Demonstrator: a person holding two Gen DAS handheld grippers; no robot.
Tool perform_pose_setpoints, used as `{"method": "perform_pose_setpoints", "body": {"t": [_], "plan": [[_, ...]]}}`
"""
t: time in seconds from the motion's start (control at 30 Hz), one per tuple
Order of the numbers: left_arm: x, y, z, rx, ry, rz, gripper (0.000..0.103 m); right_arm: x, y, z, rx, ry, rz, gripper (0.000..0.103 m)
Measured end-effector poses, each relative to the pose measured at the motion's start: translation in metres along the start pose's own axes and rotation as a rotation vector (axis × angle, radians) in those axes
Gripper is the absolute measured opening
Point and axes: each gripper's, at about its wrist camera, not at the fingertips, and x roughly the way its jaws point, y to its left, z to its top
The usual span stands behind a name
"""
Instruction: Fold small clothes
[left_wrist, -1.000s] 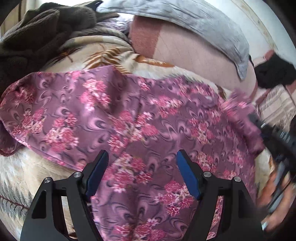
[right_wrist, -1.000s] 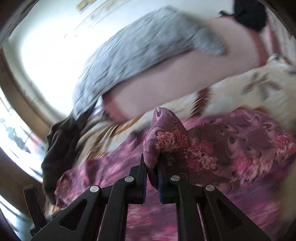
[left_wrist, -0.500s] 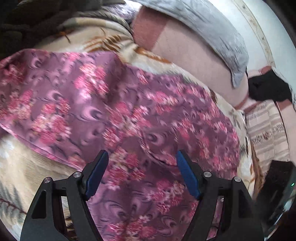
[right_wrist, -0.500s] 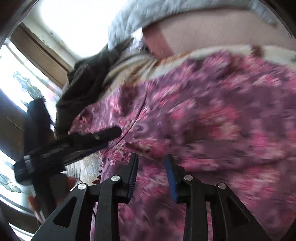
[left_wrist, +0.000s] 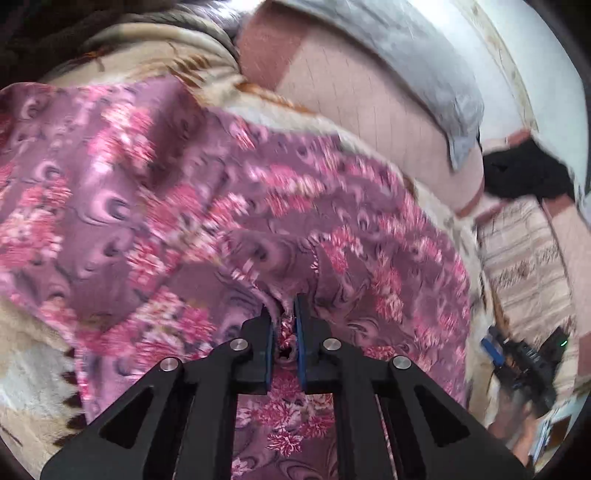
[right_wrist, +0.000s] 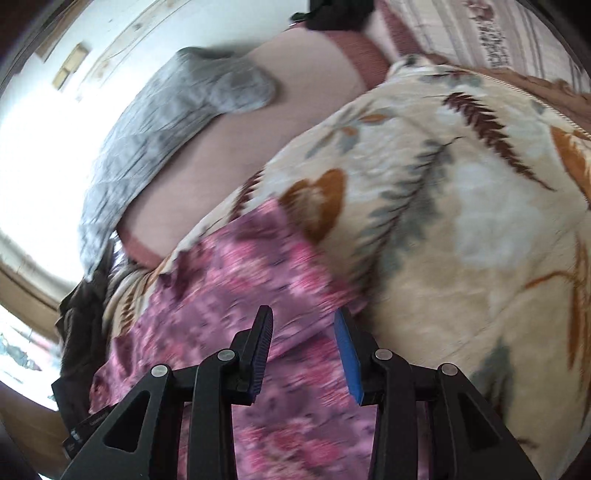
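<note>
A purple cloth with pink flowers (left_wrist: 177, 206) lies spread on a cream leaf-print blanket (left_wrist: 33, 373). My left gripper (left_wrist: 283, 314) is shut on a pinched fold of this cloth near its middle. In the right wrist view the same cloth (right_wrist: 236, 295) lies below my right gripper (right_wrist: 304, 325), which is open and empty above the cloth's right edge, next to the blanket (right_wrist: 461, 221). The right gripper also shows at the lower right of the left wrist view (left_wrist: 517, 362), blurred.
A pink pillow (left_wrist: 362, 110) with a grey cloth (left_wrist: 417, 55) draped over it lies behind the blanket. A black garment (left_wrist: 524, 173) sits at the far right. A dark brown pile (right_wrist: 85, 314) lies at the left, by a window.
My left gripper has shut on a fold of the floral cloth. My right gripper let go of the cloth earlier, has opened wider and has swung right to the cloth's edge.
</note>
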Motion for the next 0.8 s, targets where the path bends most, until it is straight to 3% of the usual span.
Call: {"method": "perform_pose_setpoints", "body": {"t": [0.13, 0.23, 0.37, 0.4, 0.43, 0.5, 0.57, 0.6, 0.67, 0.7, 0.73, 0.8], "plan": [[-0.024, 0.012, 0.011, -0.011, -0.069, 0.037, 0.007, 0.017, -0.016, 0.010, 0.042, 0.010, -0.008, 0.039], [-0.021, 0.024, 0.013, -0.053, -0.035, 0.001, 0.007, 0.035, -0.019, 0.016, 0.081, 0.025, 0.026, 0.041], [-0.009, 0.023, 0.011, -0.051, -0.002, 0.020, 0.007, 0.055, -0.006, 0.007, 0.055, 0.080, 0.092, 0.039], [-0.009, 0.023, 0.010, -0.050, 0.001, 0.017, 0.007, 0.059, 0.001, 0.005, 0.007, 0.098, 0.087, 0.033], [-0.009, 0.022, 0.010, -0.047, -0.001, 0.015, 0.007, 0.059, 0.012, 0.006, -0.078, 0.104, 0.059, 0.005], [-0.012, 0.020, 0.009, -0.041, -0.003, 0.007, 0.007, 0.042, 0.023, 0.010, -0.151, 0.013, 0.060, 0.005], [-0.010, 0.018, 0.009, -0.030, 0.008, 0.025, 0.009, 0.031, 0.018, 0.014, -0.129, -0.044, 0.050, 0.005], [-0.004, 0.017, 0.008, -0.023, 0.029, 0.042, 0.009, 0.035, 0.011, 0.015, -0.115, -0.030, 0.006, 0.005], [0.006, 0.016, 0.005, -0.018, 0.072, 0.069, 0.009, 0.065, 0.004, 0.008, -0.152, 0.151, -0.105, 0.006], [0.009, 0.016, 0.004, -0.008, 0.088, 0.087, 0.009, 0.068, 0.006, 0.006, -0.174, 0.173, -0.124, 0.007], [0.008, 0.016, 0.004, -0.007, 0.093, 0.086, 0.010, 0.062, 0.009, 0.006, -0.188, 0.144, -0.124, 0.013], [-0.004, 0.019, 0.009, -0.036, 0.080, 0.051, 0.010, 0.043, 0.019, 0.014, -0.178, 0.046, -0.091, 0.014]]}}
